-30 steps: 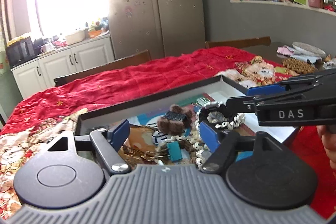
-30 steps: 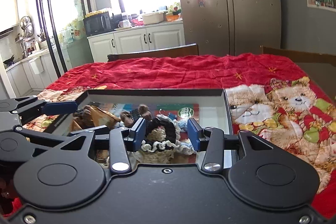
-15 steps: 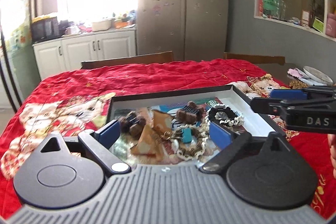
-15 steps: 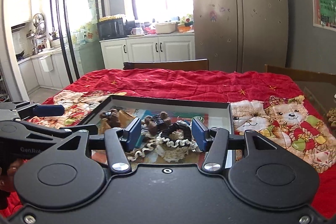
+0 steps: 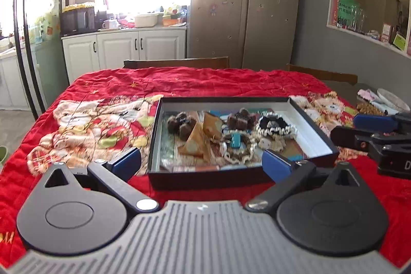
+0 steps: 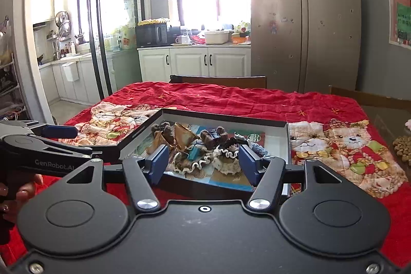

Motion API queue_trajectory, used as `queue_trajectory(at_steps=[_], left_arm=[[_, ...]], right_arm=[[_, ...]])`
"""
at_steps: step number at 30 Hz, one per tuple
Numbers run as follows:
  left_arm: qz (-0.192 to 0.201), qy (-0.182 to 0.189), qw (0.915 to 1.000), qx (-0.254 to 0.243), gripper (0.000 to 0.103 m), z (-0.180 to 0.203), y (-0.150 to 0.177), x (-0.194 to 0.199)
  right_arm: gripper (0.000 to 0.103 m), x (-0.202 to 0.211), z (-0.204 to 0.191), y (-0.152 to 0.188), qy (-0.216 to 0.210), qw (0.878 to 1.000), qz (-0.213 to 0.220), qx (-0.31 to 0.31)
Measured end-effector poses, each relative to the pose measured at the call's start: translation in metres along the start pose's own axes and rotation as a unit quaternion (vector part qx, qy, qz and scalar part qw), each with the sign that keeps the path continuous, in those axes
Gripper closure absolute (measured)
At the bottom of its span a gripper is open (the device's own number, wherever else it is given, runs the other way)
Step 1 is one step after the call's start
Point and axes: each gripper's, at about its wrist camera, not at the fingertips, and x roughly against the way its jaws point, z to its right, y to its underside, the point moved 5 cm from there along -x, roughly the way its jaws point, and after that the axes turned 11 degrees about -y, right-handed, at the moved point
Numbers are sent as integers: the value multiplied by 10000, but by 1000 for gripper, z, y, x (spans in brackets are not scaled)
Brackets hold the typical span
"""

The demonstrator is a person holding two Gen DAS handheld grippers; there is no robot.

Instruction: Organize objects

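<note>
A shallow black box [image 5: 308, 120] [image 6: 287, 143] with white inner walls lies on the red blanket. In it are brown fuzzy hair clips [image 5: 181, 123] [image 6: 213, 136], tan fabric cones [image 5: 196, 143] [image 6: 183, 136], a teal clip [image 5: 235, 140] [image 6: 194, 152] and frilly black-and-cream scrunchies [image 5: 276, 126] [image 6: 226, 153]. My left gripper [image 5: 201, 163] hangs in front of the box's near edge, jaws still opening wide, nothing between them. My right gripper [image 6: 204, 163] hovers before the near wall, jaws opening, empty. Each gripper also shows in the other's view: the right gripper [image 5: 372, 130], the left gripper [image 6: 51, 143].
The red bear-print blanket [image 5: 102, 125] [image 6: 346, 145] covers the table. Wooden chair backs [image 5: 177, 62] [image 6: 218, 80] stand at the far side. A plate and small items [image 5: 385, 99] sit at the right end. Beyond stand a fridge [image 6: 308, 17] and white cabinets [image 5: 123, 48].
Both grippers have drawn back from the box and risen, so the whole box now shows. Both pairs of jaws have widened. The scrunchie that was between the right jaws lies in the box.
</note>
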Motion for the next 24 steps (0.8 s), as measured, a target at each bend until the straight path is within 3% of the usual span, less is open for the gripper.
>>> queue_trajectory(at_steps=[16,24], left_arm=[[-87,-235,9996,-100,0,10,32,29],[-192,-314,9993,35,0,8,45,37]], right_arm=[[38,33,-15,36,167,9996,-157,-191],[30,41,-19,57,278,9986,-278,-343]])
